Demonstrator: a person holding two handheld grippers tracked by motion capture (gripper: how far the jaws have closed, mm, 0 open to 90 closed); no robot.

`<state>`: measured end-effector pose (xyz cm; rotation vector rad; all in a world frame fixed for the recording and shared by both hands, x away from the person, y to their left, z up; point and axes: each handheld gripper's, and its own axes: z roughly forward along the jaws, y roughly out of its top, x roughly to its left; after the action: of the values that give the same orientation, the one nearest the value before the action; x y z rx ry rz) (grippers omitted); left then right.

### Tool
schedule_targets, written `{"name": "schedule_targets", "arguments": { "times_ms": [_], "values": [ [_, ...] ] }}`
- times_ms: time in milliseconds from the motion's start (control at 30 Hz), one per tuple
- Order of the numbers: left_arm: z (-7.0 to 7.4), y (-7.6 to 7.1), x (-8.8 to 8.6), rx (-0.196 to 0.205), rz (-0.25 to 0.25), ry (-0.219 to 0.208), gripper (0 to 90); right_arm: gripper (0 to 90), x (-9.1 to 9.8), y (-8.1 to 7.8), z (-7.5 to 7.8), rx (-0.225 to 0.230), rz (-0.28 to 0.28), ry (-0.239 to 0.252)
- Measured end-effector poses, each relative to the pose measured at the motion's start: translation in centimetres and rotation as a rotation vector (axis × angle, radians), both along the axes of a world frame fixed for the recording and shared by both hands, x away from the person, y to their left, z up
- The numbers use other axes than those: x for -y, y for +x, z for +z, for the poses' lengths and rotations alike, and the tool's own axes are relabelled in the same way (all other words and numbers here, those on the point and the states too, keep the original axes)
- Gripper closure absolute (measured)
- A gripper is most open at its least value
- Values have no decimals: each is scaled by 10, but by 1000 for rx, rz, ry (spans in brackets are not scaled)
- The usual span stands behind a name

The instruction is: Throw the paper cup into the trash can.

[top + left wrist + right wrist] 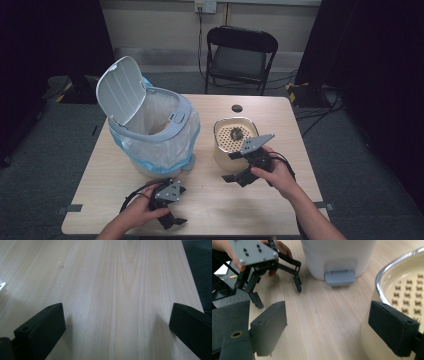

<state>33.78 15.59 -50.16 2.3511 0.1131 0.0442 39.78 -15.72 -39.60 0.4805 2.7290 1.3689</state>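
Note:
A white pedal bin [155, 135] with a blue-edged liner stands at the table's left, its lid [120, 90] tipped up. Its grey pedal [340, 277] faces the front. To its right stands a cream pot [232, 150] with a perforated insert; a small dark lump [236, 133] lies on the insert. My right gripper [231, 167] [332, 327] is open at the pot's front base, with the pot's rim [382, 272] by its right jaw. My left gripper [181, 205] [117, 322] [278, 295] is open over bare wood near the front edge, holding nothing.
A black folding chair [240, 50] stands behind the light wooden table [280, 115]. A round cable hole [237, 108] sits near the far edge. Grey floor surrounds the table, with dark curtains on both sides.

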Motion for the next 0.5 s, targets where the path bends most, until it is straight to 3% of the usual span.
{"name": "schedule_targets", "arguments": {
  "times_ms": [300,500],
  "values": [
    [0,0,0,2,3,-1,0,145,16,-15,-30,-20,-9,-6],
    [0,0,0,1,-1,2,0,145,21,-23,-47,-24,4,-47]
  ]
}}
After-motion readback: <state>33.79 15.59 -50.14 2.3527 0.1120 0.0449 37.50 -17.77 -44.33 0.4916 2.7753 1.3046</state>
